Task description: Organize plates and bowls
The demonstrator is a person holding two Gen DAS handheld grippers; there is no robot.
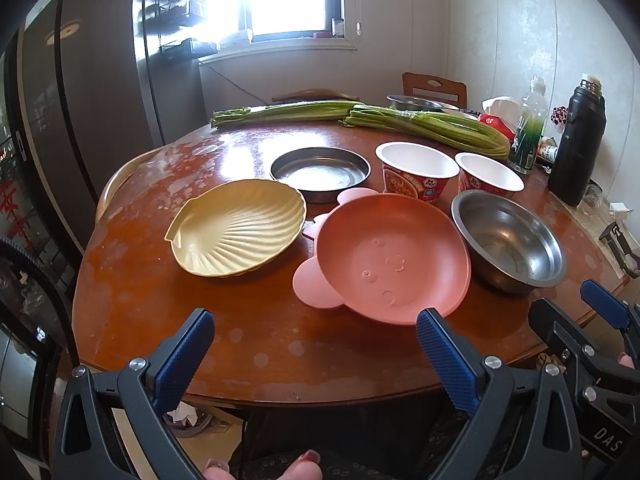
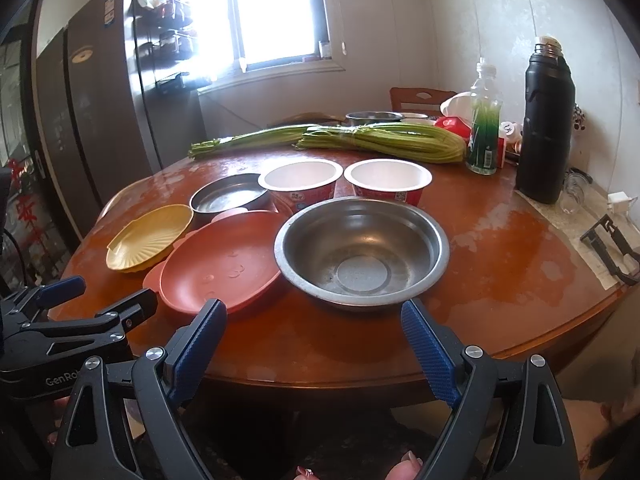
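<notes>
Steel bowl (image 2: 362, 254) and pink plate (image 2: 220, 264) sit empty.

On the surface (image 1: 132, 304), the shell plate (image 1: 236, 232) lies left of the bear plate (image 1: 384, 260), and the steel bowl (image 1: 508, 240) lies right of it. Behind them sit a shallow pan (image 1: 320, 172) and two cups (image 1: 416, 170), with greens (image 1: 424, 128) farther back.

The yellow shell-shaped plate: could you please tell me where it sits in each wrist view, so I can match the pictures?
Left wrist view: the yellow shell-shaped plate lies left of centre, just left of the pink bear-shaped plate.
Right wrist view: the yellow plate lies at the left, beyond the pink plate.
Shared landmark: the black flask at the table's far right.
</notes>
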